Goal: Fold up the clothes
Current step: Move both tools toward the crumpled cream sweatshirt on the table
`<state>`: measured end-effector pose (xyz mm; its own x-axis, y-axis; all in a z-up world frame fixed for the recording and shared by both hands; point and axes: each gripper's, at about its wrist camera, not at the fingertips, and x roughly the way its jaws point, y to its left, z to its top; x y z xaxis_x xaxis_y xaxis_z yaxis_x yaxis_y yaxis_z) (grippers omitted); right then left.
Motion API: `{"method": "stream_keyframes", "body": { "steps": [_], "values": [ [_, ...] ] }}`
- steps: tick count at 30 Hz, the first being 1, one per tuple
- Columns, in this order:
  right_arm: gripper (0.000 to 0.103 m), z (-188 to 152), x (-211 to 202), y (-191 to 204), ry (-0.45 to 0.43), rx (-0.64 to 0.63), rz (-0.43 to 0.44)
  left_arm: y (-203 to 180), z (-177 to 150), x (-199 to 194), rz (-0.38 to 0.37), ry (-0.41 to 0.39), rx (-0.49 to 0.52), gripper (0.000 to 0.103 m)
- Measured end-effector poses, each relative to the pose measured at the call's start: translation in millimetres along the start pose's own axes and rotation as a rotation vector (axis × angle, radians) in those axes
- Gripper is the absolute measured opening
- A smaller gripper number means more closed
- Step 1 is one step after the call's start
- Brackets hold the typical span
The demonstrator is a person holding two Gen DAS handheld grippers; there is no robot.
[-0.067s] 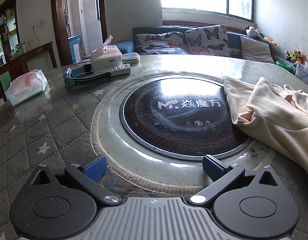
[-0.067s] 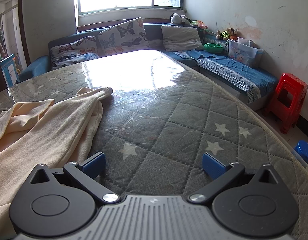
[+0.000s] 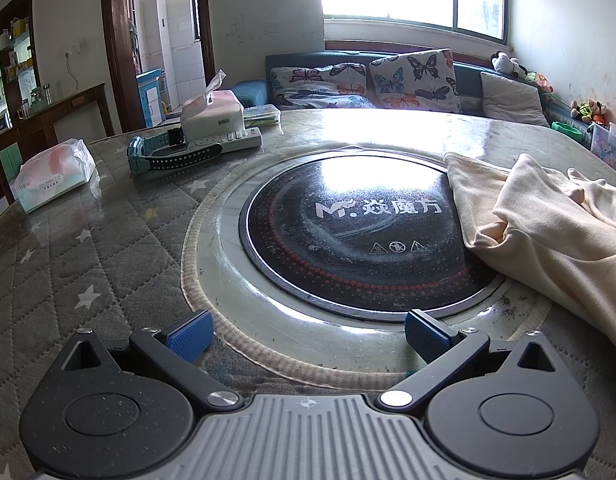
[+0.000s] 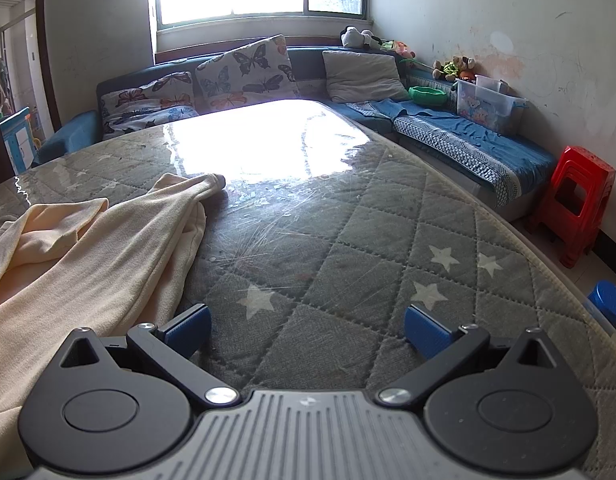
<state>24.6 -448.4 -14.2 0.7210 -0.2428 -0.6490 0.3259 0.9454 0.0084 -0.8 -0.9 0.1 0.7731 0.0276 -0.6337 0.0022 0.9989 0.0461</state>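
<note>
Left gripper (image 3: 306,330) hung low over the near edge of the tabletop (image 3: 88,256), jaws spread wide, nothing between the blue pads (image 3: 188,334). Right gripper (image 4: 306,330) was likewise spread and empty, above the quilted star-pattern cover. Cream garment (image 3: 547,236) lay crumpled and unfolded between the two tools: in the left view on the right side of the tabletop, its edge overlapping the rim of the round black cooktop (image 3: 347,232) set in the middle; in the right view it covered the left side, one sleeve (image 4: 196,188) stretched toward the far edge. The right gripper's left pad sat just beside the cloth; contact unclear. Toward the far left edge: tissue box (image 3: 211,118) on a remote (image 3: 228,142), watch (image 3: 164,156), tissue pack (image 3: 54,174).
</note>
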Motion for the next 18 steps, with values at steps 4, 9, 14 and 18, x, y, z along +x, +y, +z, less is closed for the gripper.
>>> {"method": "stream_keyframes", "body": {
  "steps": [4,9,14,18],
  "values": [
    [0.103,0,-1,2,-0.001,-0.007,-0.004,-4,1,-3,0.023,0.016,-0.019,0.103],
    [0.103,-1,-3,3,0.002,-0.029,0.022,-20,0,-16,0.001,0.03,0.009,0.103],
    [0.103,-9,-25,6,-0.012,-0.079,0.055,-36,2,-29,-0.036,0.031,0.022,0.103],
    [0.103,-11,-45,9,-0.028,-0.115,0.102,-50,2,-37,-0.066,0.051,0.027,0.103]
  ]
}}
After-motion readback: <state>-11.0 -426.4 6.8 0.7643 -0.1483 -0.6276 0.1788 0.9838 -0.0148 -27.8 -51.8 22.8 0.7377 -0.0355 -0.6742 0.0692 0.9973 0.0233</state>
